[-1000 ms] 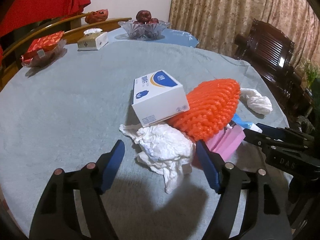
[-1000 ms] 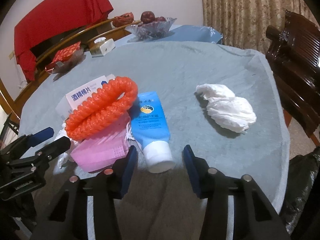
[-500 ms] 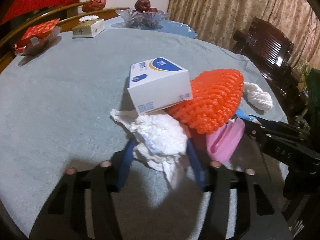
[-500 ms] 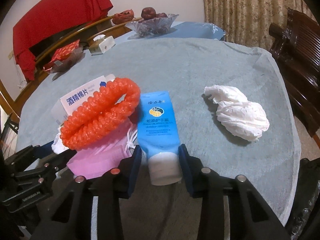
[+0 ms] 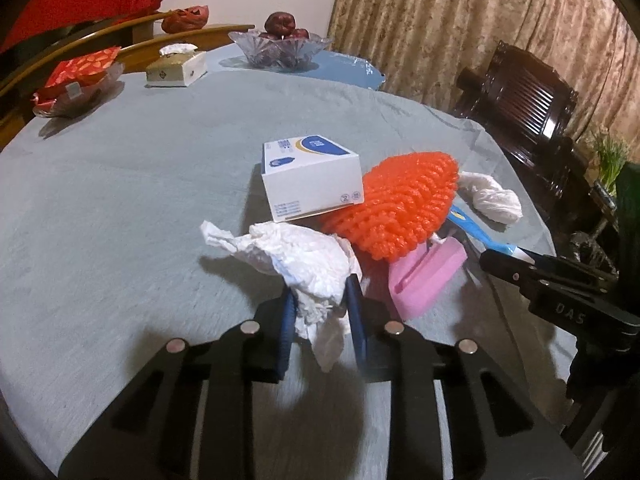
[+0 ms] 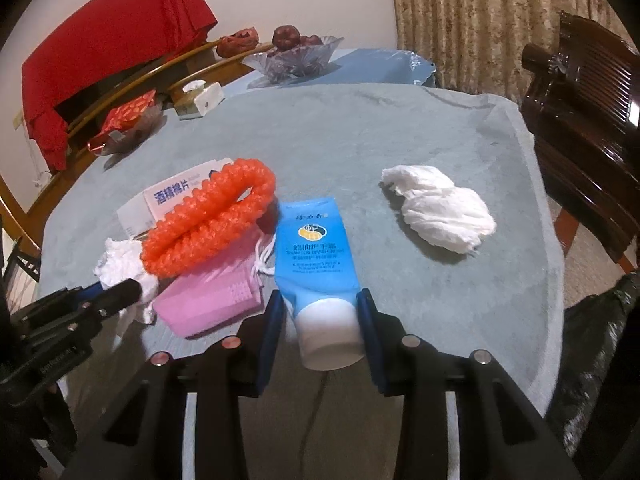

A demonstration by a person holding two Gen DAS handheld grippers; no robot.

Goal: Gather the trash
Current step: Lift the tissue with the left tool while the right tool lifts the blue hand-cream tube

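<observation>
I've got two pieces of trash in hand right now. The crumpled tissue (image 5: 308, 268) sits at the near end of the pile, and my left gripper (image 5: 320, 316) is closing on it: blue pads pinching its lower part, paper bulging above and a tail hanging below. The blue hand-cream tube (image 6: 316, 252) lies cap-end toward me, and the right gripper (image 6: 320, 320) is clamped on it w/ pads on both sides just above the white cap.

Rest of the pile is untouched, as far as I can see. Orange foam net (image 5: 400, 204) rests on the pink mask pack (image 5: 424, 276), touching the white-and-blue box (image 5: 312, 180), which leans up against the net. A second tissue wad (image 6: 440, 212) lies alone on the right side, well apart from the pile.

Everything's on the table w/ the grey-blue cloth (image 5: 120, 200). Far end has a glass fruit bowl (image 5: 280, 48), a tissue box (image 5: 176, 66) and a dish of red packets (image 5: 76, 80); those look like they belong there, not trash.

Progress: early, imo. Nothing looks binned yet. A black bag (image 6: 592, 344) shows off the table's right edge, prob the drop spot, can't be sure. Left to do: lift these two, drop them, then net, mask pack, box, second wad.
</observation>
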